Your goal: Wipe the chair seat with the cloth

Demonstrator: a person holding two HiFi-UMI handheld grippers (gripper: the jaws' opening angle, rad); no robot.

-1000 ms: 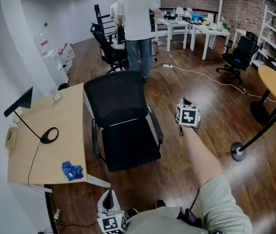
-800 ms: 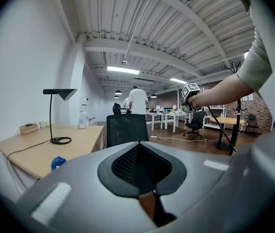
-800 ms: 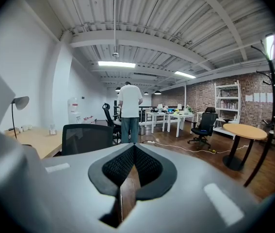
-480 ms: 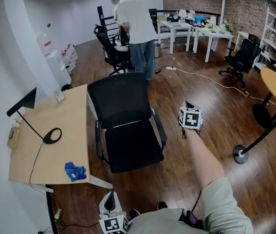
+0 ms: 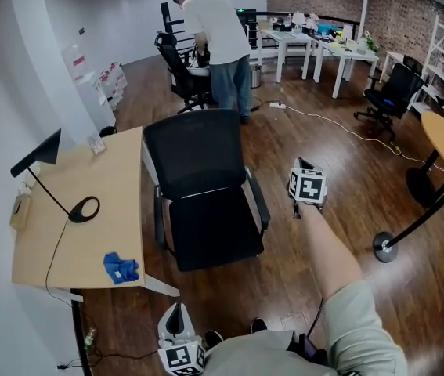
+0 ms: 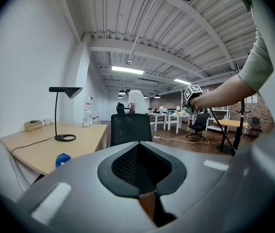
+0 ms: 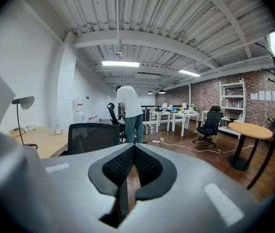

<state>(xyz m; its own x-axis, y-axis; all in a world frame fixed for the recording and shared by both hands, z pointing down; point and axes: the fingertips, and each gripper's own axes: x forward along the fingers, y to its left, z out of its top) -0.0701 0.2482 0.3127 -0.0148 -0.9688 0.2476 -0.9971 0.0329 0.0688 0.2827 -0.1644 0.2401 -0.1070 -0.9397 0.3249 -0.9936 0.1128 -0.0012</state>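
While the blue cloth is lying crumpled near the front edge of the wooden desk, the black chair seat is standing just right of that desk, apart from the cloth. The left gripper is hovering low by the person's body, jaws clenched on nothing. The right gripper is reaching out beside the chair's right armrest, its 2 jaws pressed together, empty. A person in a white shirt is standing farther back.
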